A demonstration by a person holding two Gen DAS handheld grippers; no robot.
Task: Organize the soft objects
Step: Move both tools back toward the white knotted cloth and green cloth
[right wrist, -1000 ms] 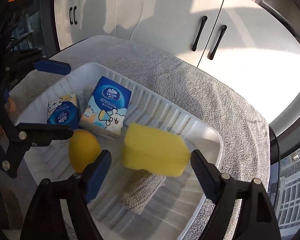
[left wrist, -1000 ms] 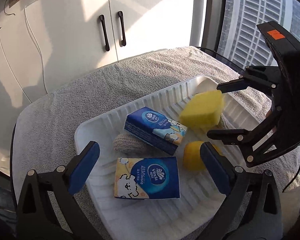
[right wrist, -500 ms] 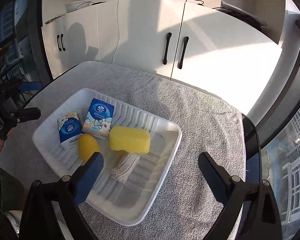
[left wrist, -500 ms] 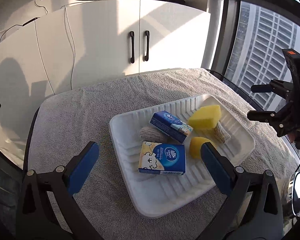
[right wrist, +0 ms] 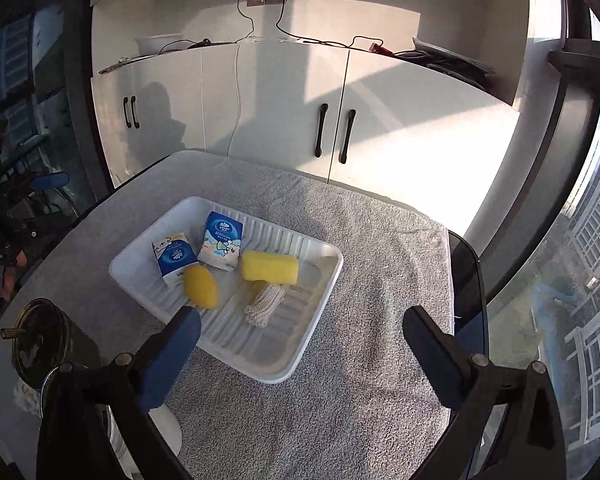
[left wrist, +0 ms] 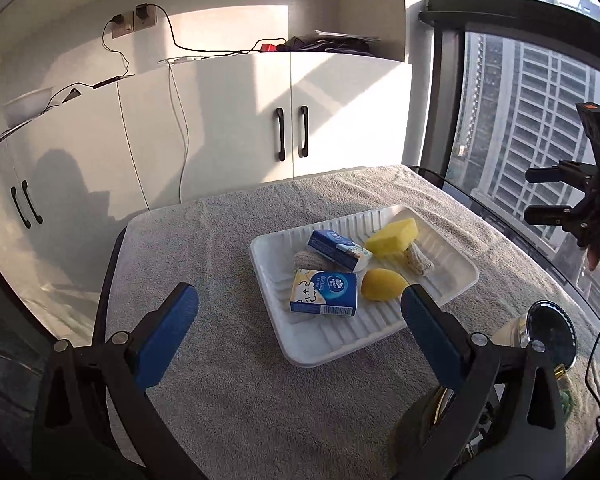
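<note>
- Left tongs [left wrist: 296, 320]: blue pads wide apart, nothing btwn them. I've got them hanging over the grey towel-covered counter [left wrist: 228, 248], short of the tray.
- White tray [left wrist: 320, 356] holds all the soft stuff. L to R in left view: knit roll [left wrist: 306, 259] half under the dark-blue tissue pack [left wrist: 338, 249], second tissue pack [left wrist: 325, 294] lying flat in front, yellow egg-shaped squishy [left wrist: 384, 285], yellow sponge [left wrist: 394, 231] sitting on another knit piece [left wrist: 419, 258].
- Right tongs [right wrist: 300, 334]: jaws have just been opening, now spread full w/ nothing btwn; seen from left view they hang off by the window.
- Risks: sponge rests on the knit piece, not flat, so a bump to the tray could tip it off. Dark glass jar [right wrist: 40, 344] sits near the counter edge by both tongs; a careless swing in could knock it.
- Vs earlier: sponge was btwn the right pads over the tray, now lies in it. Both tongs have pulled back and up, so the tray looks smaller and more cabinet shows.
</note>
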